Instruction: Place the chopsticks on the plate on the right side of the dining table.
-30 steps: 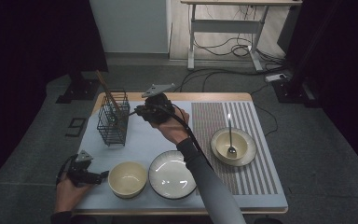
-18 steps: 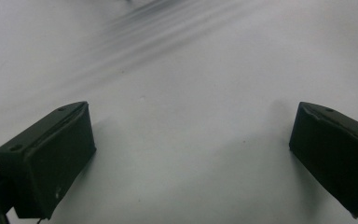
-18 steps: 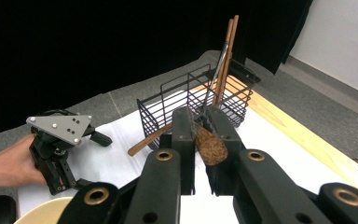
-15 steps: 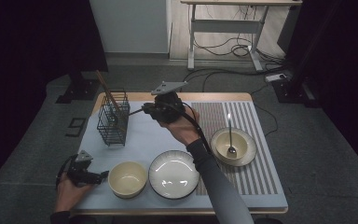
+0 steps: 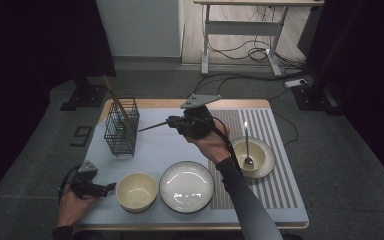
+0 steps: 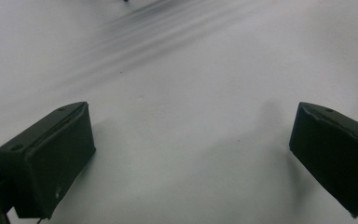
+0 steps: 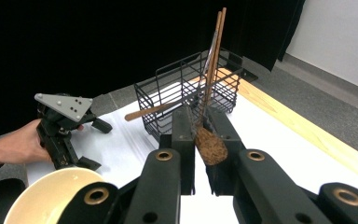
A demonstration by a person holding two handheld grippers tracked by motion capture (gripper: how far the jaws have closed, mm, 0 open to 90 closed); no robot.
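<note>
The right tongs (image 5: 176, 121) were clamped on a wooden spoon (image 7: 186, 122), gripping its broad brown end between nearly closed pads. The spoon's long axis lay roughly level above the desk (image 5: 155, 145), its slim handle pointing away from the tongs toward the black wire basket (image 5: 121, 127), the tip just beside the basket's near wall. Two wooden chopsticks (image 7: 214, 51) stood tilted inside that basket. Well apart from the basket, at the desk's near left corner, the left tongs (image 5: 100, 189) rested with pads (image 6: 46, 158) spread wide and nothing between them, beside a cream bowl (image 5: 137, 191).
</note>
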